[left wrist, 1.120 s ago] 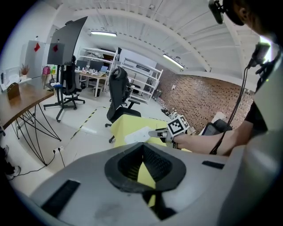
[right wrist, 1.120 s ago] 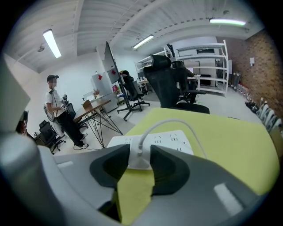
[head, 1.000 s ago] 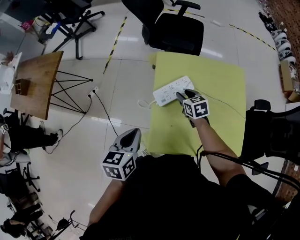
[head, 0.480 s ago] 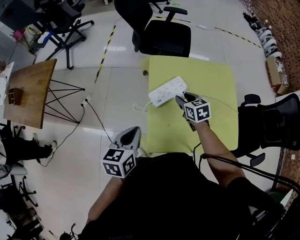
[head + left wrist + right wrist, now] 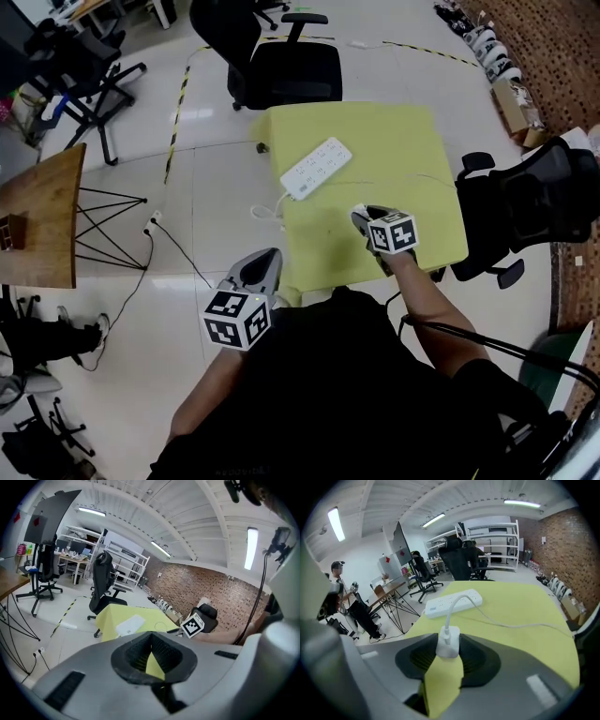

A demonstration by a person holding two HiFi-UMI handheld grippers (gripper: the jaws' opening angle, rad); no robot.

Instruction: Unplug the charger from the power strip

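Observation:
A white power strip lies on the yellow table, toward its far left side. My right gripper hovers over the table's near part, well apart from the strip, and is shut on a small white charger. The charger's thin white cable curves away across the table. In the right gripper view the strip lies beyond the jaws. My left gripper hangs off the table's near left corner, close to my body, shut with nothing in it. In its own view, the strip shows far off.
A black office chair stands at the table's far side and another at its right. The strip's cord drops off the left edge to a floor socket. A wooden table stands left. A person is at far left.
My right gripper has pulled back from the power strip toward me with the charger in its jaws. The left gripper has hardly moved.

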